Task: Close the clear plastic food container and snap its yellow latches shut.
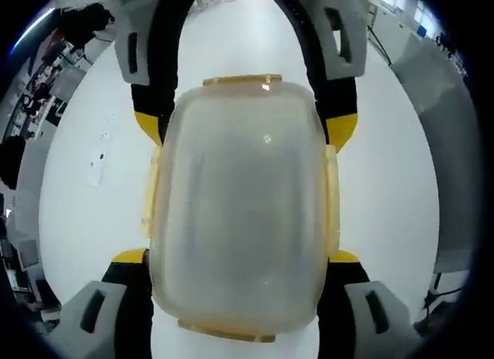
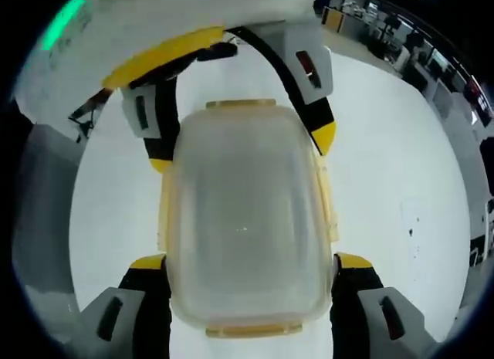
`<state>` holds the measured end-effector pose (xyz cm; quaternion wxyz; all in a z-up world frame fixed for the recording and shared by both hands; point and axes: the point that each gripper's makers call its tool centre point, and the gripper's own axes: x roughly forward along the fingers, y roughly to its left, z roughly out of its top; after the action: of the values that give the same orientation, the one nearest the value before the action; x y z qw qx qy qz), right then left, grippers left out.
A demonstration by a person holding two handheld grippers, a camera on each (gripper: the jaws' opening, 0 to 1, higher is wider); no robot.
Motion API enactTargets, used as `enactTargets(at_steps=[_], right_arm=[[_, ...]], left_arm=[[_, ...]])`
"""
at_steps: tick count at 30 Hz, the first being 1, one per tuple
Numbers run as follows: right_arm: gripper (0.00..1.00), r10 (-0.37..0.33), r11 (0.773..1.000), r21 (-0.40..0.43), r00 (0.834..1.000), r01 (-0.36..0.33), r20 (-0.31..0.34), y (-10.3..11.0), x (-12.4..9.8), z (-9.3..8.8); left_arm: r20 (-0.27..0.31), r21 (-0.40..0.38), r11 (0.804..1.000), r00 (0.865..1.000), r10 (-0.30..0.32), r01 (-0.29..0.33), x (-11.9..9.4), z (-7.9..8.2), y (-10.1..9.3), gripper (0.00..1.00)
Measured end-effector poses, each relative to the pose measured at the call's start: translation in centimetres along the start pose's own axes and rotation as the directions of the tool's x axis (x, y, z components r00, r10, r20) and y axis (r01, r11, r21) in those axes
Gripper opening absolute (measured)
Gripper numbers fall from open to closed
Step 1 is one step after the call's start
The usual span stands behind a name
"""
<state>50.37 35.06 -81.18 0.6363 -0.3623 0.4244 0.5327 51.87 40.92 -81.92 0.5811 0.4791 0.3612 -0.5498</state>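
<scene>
- I see the clear plastic container (image 1: pixel 241 208) standing on the white surface (image 1: pixel 85 212), with its lid lying on top of it; it sits between my 2 tongs.
- In the left gripper view, the left tongs (image 1: pixel 235 260) rise from the bottom, 1 yellow-tipped jaw on each side of the near end of the container. The jaws are spread wide, and they stand just beside the walls; I cannot tell if they touch.
- In the same view, the right tongs (image 1: pixel 245 126) come in from the top and straddle the far end of the container in the same way.
- In the right gripper view, the container (image 2: pixel 245 220) appears from the opposite end. The right tongs (image 2: pixel 251 264) rise from the bottom, jaws spread, 1 on each side of the near end.
- There the left tongs (image 2: pixel 241 147) reach in from the top, around the far end of the container.
- The yellow latches (image 1: pixel 333 197) run along the long sides, and there is 1 more at each short end. The side latches seem to stand a little out from the walls, but I cannot tell for sure if any is snapped down.
- The container looks cloudy and I see nothing inside it.
- Beyond the surface, in the right gripper view, there is a room with desks (image 2: pixel 401 35), too blurred for details.
</scene>
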Motion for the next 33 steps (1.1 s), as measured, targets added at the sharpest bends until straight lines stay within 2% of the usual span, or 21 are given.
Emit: enactTargets(at_steps=[10,22,28,31,33], right_arm=[[0.87,0.001,1.000,-0.016,1.000,-0.001,-0.007,-0.3,-0.1,0.0],[0.87,0.009,1.000,-0.003,1.000,-0.009,-0.001,-0.2,-0.4,-0.1],[0.86,0.027,0.999,-0.024,0.998,-0.026,0.062,-0.1,-0.7,0.1],[0.87,0.017,0.999,-0.035,0.991,-0.012,0.130,-0.3,-1.3,0.8],[0.88,0.004,1.000,-0.005,0.981,-0.003,0.192,-0.6,-1.7,1.4]], left_arm=[[-0.038,-0.006,1.000,0.999,-0.003,0.003,0.3,0.1,0.2,0.90],[-0.049,0.011,1.000,0.999,0.002,-0.002,0.2,0.2,0.2,0.90],[0.013,0.006,1.000,1.000,-0.026,0.026,-0.4,0.5,0.2,0.90],[0.030,0.009,0.999,0.999,-0.032,0.031,-0.6,0.4,0.2,0.89],[0.078,-0.023,0.999,0.996,-0.033,0.035,-0.9,0.9,0.2,0.90]])
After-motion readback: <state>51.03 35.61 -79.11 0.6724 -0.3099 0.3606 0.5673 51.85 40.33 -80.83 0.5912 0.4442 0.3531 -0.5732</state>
